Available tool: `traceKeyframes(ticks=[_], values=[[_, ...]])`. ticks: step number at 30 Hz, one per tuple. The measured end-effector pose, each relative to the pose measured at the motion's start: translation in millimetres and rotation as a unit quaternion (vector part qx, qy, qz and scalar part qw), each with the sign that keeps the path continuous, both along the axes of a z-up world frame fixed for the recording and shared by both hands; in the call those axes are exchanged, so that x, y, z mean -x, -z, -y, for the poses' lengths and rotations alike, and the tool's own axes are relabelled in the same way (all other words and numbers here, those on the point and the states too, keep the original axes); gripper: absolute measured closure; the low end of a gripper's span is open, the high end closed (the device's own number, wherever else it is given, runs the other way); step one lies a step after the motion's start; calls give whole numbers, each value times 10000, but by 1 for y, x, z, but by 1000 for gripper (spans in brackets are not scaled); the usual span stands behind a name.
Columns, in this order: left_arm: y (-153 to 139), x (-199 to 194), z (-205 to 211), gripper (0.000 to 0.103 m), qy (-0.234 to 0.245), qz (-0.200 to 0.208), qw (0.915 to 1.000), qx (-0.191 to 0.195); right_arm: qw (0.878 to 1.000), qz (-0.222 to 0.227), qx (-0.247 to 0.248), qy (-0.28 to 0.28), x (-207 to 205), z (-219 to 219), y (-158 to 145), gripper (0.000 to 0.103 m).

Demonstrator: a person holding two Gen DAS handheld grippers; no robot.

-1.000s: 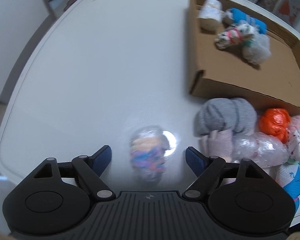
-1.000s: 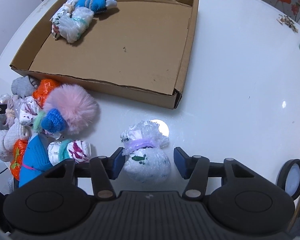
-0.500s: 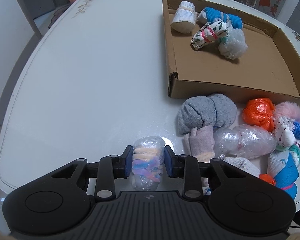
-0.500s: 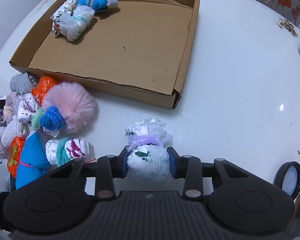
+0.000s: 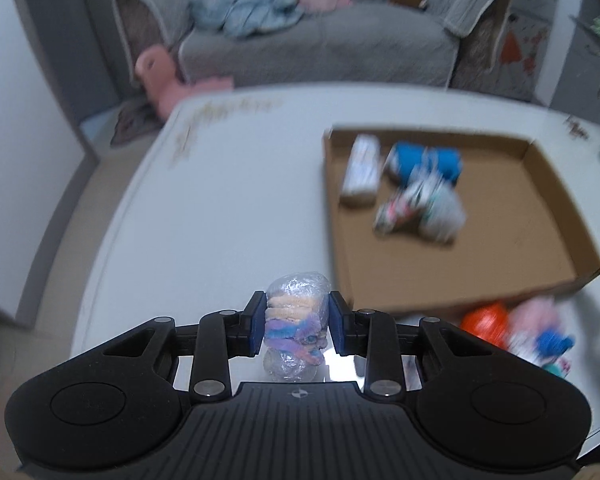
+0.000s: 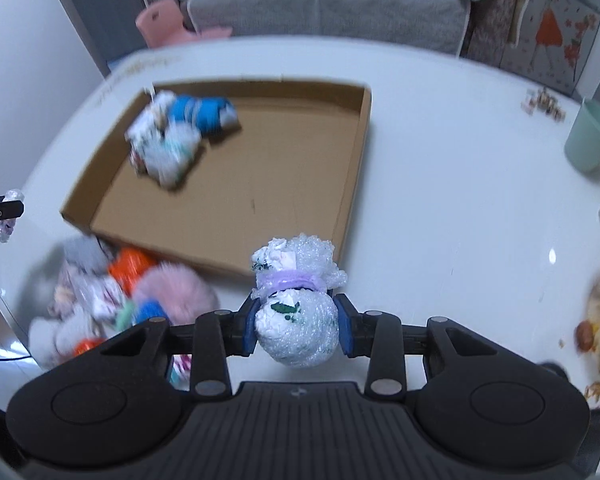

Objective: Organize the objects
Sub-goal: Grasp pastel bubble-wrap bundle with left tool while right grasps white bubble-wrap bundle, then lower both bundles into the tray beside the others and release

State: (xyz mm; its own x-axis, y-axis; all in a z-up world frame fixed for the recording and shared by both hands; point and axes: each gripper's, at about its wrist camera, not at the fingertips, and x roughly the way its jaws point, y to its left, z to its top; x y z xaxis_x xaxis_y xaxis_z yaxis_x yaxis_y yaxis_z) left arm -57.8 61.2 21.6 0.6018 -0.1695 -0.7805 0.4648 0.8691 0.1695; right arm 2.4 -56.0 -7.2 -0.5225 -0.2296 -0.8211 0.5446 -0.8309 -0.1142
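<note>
Left gripper [image 5: 296, 328]: pads clamped on a plastic-wrapped pastel bundle [image 5: 296, 326], held above the white table [image 5: 220, 220]. Right gripper [image 6: 298, 326]: pads clamped on a wrapped white bundle [image 6: 298, 320] tied with a purple band. Cardboard tray [image 6: 356, 168] ahead of both, four bundles [image 6: 172, 140] inside; loose pile [image 6: 132, 292] left of right gripper.

Both the left gripper [image 5: 296, 326] and the right gripper [image 6: 297, 326] are showing matte black bodies with a ribbed central plate bearing a small round emblem just behind the jaws. Blue pads [image 5: 256, 326] are lining the inner finger faces. Silver screws and round recessed discs are flanking each linkage.
</note>
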Motion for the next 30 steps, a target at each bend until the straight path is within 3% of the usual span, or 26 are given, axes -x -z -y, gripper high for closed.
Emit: traceKeyframes(ticks=[2,5,12,18,30], values=[[-8,-7,10,65,232,70,9997,71,9998,-118,166,-76,10,11,-15,69],[-3,-22,45,65,662,257,9973,-171,9986,-213,366,-302,15,27,-31,68],[37,-38,93,65,1517,264,9874,-351,9924,116,591,-1071,26,90,-25,68],[68,-50,100,65,1568,62,9865,-458,9898,363,395,-1317,44,124,-3,68],[88,-56,99,65,1500,-189,9865,-626,9872,835,391,-1302,59,143,30,68]])
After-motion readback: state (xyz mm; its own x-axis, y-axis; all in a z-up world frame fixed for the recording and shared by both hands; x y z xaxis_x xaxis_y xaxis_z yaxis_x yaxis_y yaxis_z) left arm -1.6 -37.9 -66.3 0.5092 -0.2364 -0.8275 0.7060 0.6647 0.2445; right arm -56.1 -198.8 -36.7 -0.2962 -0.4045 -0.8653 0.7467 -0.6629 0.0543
